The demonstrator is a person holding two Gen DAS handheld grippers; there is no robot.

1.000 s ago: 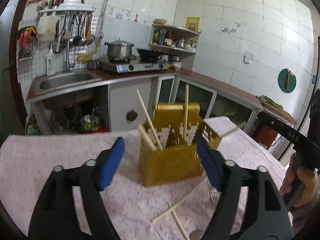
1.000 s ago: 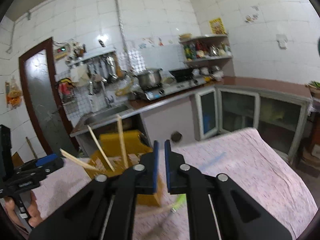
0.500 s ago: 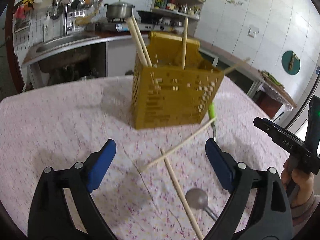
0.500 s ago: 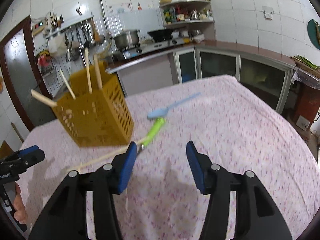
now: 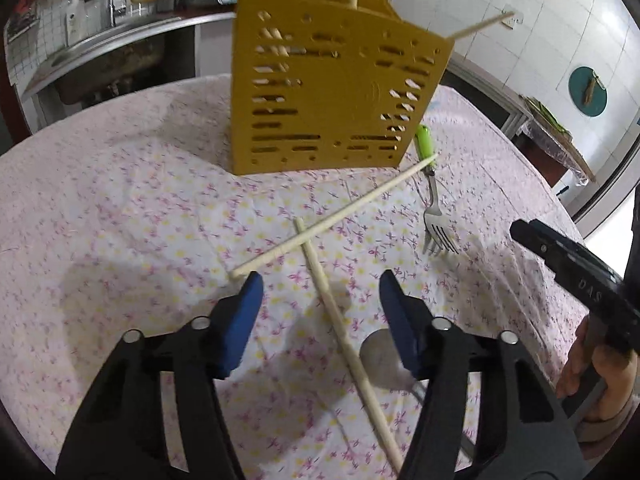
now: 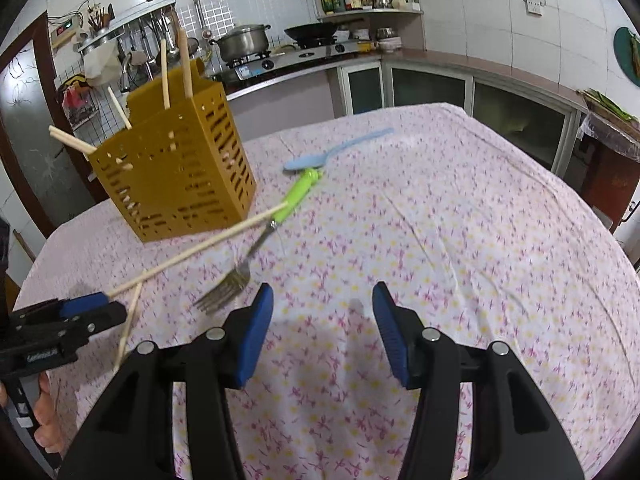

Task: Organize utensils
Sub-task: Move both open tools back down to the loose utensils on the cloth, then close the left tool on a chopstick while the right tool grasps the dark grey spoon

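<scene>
A yellow slotted utensil holder (image 5: 332, 92) stands on the flowered tablecloth with several chopsticks upright in it; it also shows in the right wrist view (image 6: 176, 176). Two loose chopsticks lie crossed in front of it: one (image 5: 332, 216) angled toward the holder, one (image 5: 344, 340) running between my open left gripper (image 5: 320, 316). A green-handled fork (image 5: 432, 216) lies right of them, also in the right wrist view (image 6: 260, 240). A metal spoon bowl (image 5: 380, 356) lies by the left gripper's right finger. A blue spoon (image 6: 336, 152) lies farther back. My right gripper (image 6: 322, 328) is open and empty above the cloth.
The table (image 6: 500, 240) carries a pink flowered cloth. Behind it are a kitchen counter with a sink (image 5: 104, 40), a stove with a pot (image 6: 244, 40), shelves and a tiled wall. The other gripper shows at the edge of each view.
Both grippers have moved down and closer to the table. The left gripper now straddles a loose chopstick. The right gripper went from shut to open one second ago and stays open.
</scene>
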